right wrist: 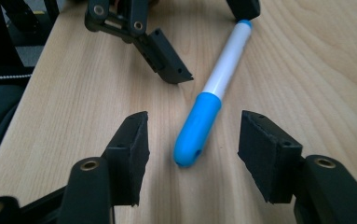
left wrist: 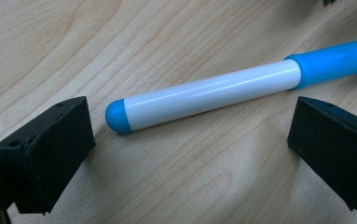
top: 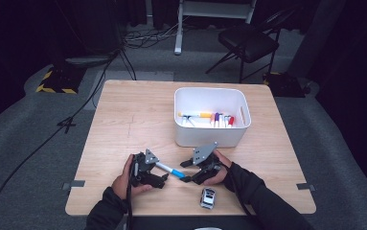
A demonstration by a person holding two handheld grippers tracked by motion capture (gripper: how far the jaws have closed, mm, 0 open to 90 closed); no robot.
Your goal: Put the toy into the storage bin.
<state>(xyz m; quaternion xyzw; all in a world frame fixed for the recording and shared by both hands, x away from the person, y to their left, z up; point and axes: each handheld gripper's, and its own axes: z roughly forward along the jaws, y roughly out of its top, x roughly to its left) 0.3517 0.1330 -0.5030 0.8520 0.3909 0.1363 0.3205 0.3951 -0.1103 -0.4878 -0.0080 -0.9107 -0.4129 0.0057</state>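
A marker (top: 169,169) with a white barrel and a blue cap lies flat on the wooden table (top: 123,120) near its front edge. My left gripper (top: 163,173) stands open around the marker's rounded blue tail end, and in the left gripper view the marker (left wrist: 213,93) lies across the gap, touching neither jaw of the left gripper (left wrist: 190,135). My right gripper (top: 187,171) faces it from the right. Its open jaws straddle the blue cap (right wrist: 197,126) in the right gripper view without touching it. Farther up that view the left gripper (right wrist: 209,42) sits at the marker's other end.
A white bin (top: 210,90) holding several markers (top: 210,119) stands just behind the grippers, right of centre. A small silver toy car (top: 208,198) lies at the table's front edge by the right forearm. A black chair (top: 248,40) stands on the floor beyond the table.
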